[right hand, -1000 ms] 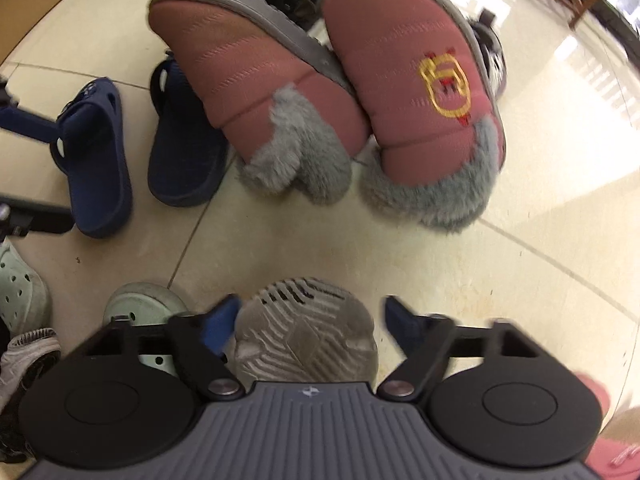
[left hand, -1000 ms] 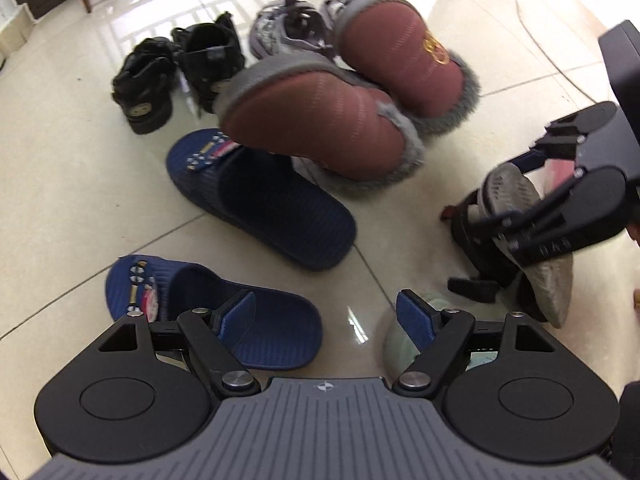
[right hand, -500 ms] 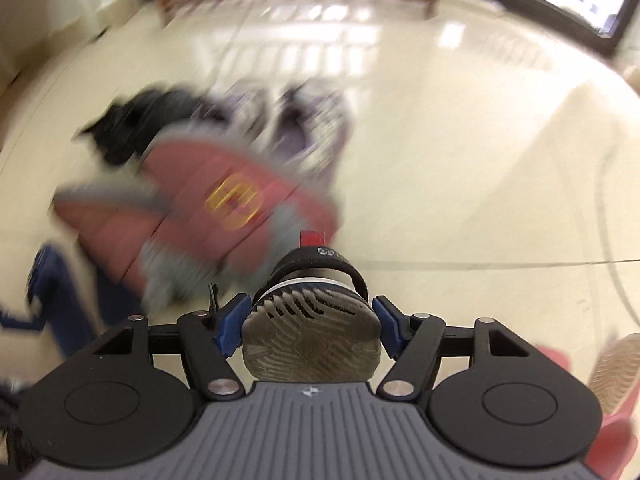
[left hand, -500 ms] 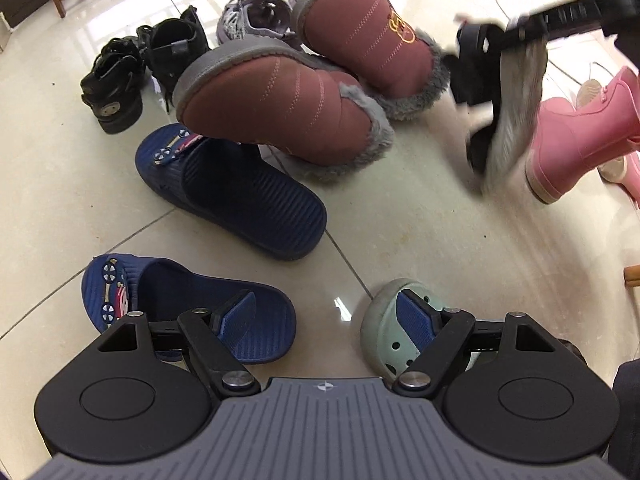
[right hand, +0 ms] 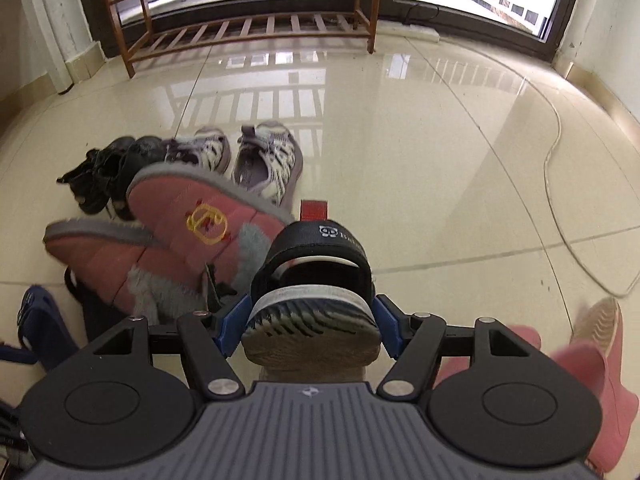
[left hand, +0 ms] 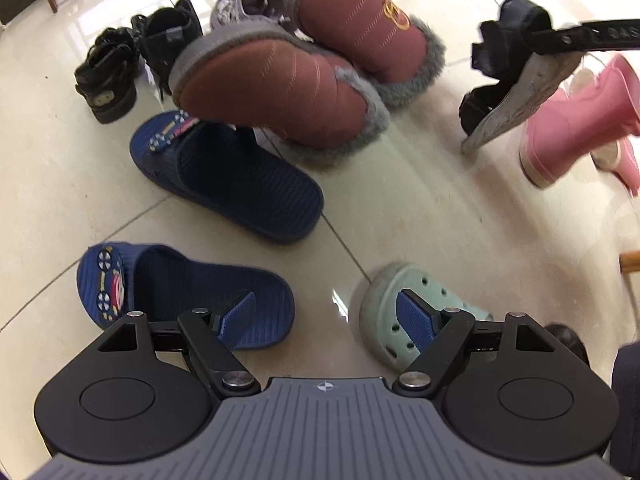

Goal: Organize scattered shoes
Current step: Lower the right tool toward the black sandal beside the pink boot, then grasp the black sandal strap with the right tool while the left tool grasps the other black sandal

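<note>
The right gripper (right hand: 310,322) is clamping its jaws on a black strapped grey-soled sandal (right hand: 316,280); the left gripper (left hand: 330,314) is hanging open-jawed; the blue rubber slides (left hand: 236,184), mint clog (left hand: 384,312) and pink boots (left hand: 576,128) are lying scattered.

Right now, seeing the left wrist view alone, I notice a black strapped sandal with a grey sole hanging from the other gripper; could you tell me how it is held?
Observer: The right gripper is shut on the black strapped sandal, a blue pad against each side of its sole.
Operator: Thank you. Where is the shoe rack?
Observer: The brown wooden slatted rack stands ahead, against the window.
Operator: Does anything lie nearby?
Observer: A thin white cable curves over the tiles to the right.
</note>
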